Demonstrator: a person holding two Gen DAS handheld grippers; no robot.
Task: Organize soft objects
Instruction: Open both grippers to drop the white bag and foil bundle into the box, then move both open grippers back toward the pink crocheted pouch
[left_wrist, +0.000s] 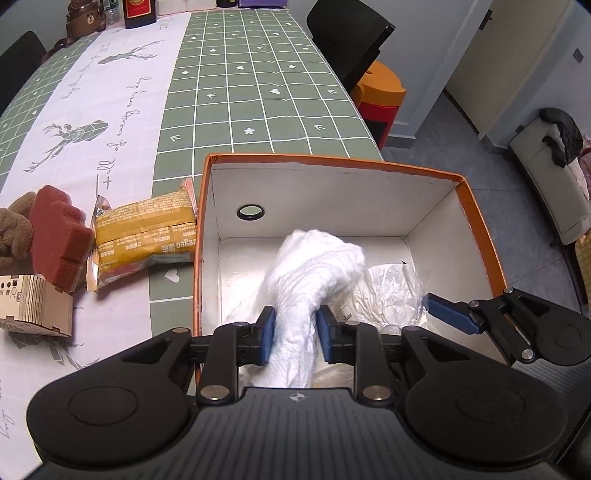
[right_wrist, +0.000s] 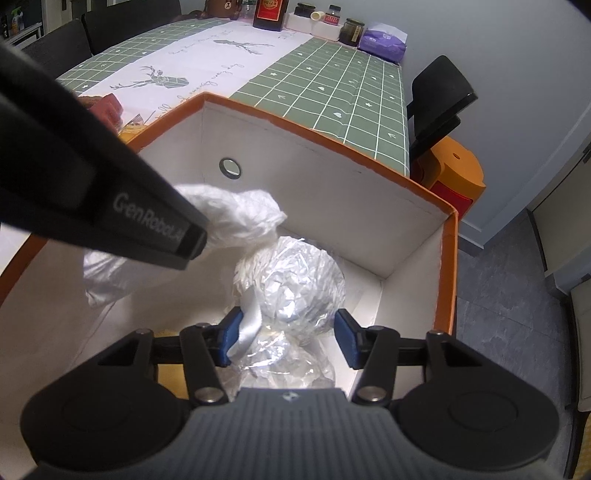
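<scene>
1. White cloth sits bunched inside our orange box, which stands at the near edge of the bench; its twisted lower end runs between the blue pads of our left gripper.
2. That left gripper is lowered into the box with its jaws at a narrow gap. Both pads sit right against the cloth, but we cannot tell whether they press on it.
3. Just right of the cloth in the box lies a crinkled clear plastic bag holding something pale, tied with a white ribbon.
4. Our right gripper is also down in the box, jaws at a middling width around the bag. The left pad touches the ribbon, while the right pad stands clear of the plastic.
5. In the right wrist view the black arm of the left gripper crosses the upper left and hides part of the cloth.
6. On the bench left of the box we see a yellow packet close against the box wall.
7. Further left lie a red sponge, a brown plush toy behind it, and a small wooden box nearest us.
8. At the far end of the bench stand bottles and jars, well apart from the box.
</scene>
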